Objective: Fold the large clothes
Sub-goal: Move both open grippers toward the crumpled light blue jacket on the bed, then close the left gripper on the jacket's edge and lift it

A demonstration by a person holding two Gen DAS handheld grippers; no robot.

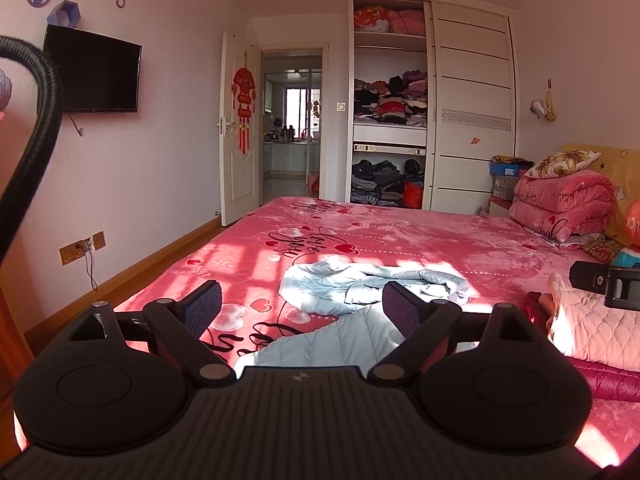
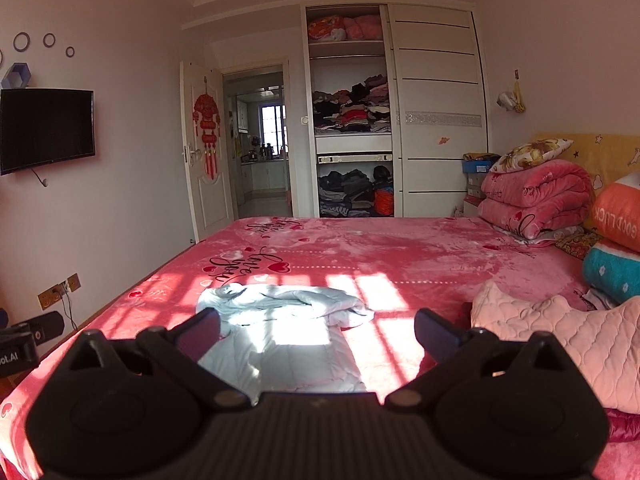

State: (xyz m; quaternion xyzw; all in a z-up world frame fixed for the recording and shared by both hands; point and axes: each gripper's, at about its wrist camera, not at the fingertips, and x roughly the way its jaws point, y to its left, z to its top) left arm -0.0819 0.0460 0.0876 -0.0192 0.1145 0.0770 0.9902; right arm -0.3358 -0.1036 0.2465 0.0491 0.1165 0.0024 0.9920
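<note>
My left tool [image 1: 302,302] hangs over the near edge of the bed with its two black fingers spread wide and nothing between them. My right tool [image 2: 318,330] is spread the same way and holds nothing.

Just ahead of and below both tools lies the pale blue quilted puffer jacket [image 1: 344,332] [image 2: 288,344]. Its smooth body runs toward me, passing under the gap of each tool. Its far end is bunched into a rumpled heap, lit by window-shaped patches of sunlight. Neither tool touches it.

The jacket rests on the pink fleece bed cover with red hearts and black script [image 1: 400,236] [image 2: 400,252]. To the right of my tools a light pink quilted garment [image 1: 592,332] [image 2: 580,348] lies on a shiny magenta one [image 1: 616,384].

Farther off on the right, folded pink blankets [image 1: 564,200] [image 2: 536,196] are stacked by the headboard. Beyond the bed stands the white wardrobe [image 1: 472,92] [image 2: 436,100], one side open on shelves of clothes.
</note>
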